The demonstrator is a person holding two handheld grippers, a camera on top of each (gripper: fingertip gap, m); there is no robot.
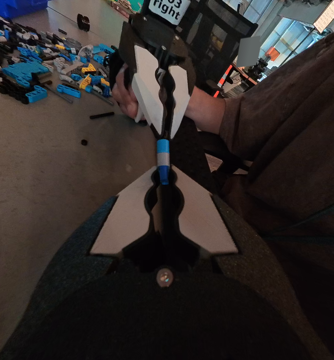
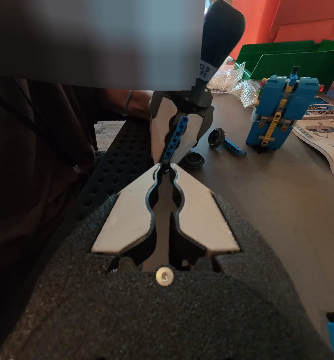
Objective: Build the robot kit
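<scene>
My left gripper point(image 1: 163, 169) is shut on a blue beam with holes point(image 2: 174, 136), which runs back between its white fingers point(image 1: 135, 210). My right gripper point(image 2: 165, 166) faces it tip to tip and is shut on a thin black axle point(image 2: 165, 168). In the left wrist view the right gripper point(image 1: 167, 136) comes in from above. The axle between the two grippers carries a blue sleeve point(image 1: 162, 146) and a grey sleeve point(image 1: 163, 158), and meets the blue beam end point(image 1: 163, 175). Both are held in the air near the table edge.
A pile of blue, black, grey and yellow building pieces point(image 1: 35, 64) lies far left, with a black wheel point(image 1: 83, 22) and loose black pins point(image 1: 101, 115). A blue built model point(image 2: 279, 113), green bins point(image 2: 288, 58), a booklet point(image 2: 327, 146) and wheels point(image 2: 216, 136) sit to the right. My two grippers' fingertips are within a few centimetres of each other. The blue built model point(image 2: 279, 113) is about 20 cm from both grippers' fingertips.
</scene>
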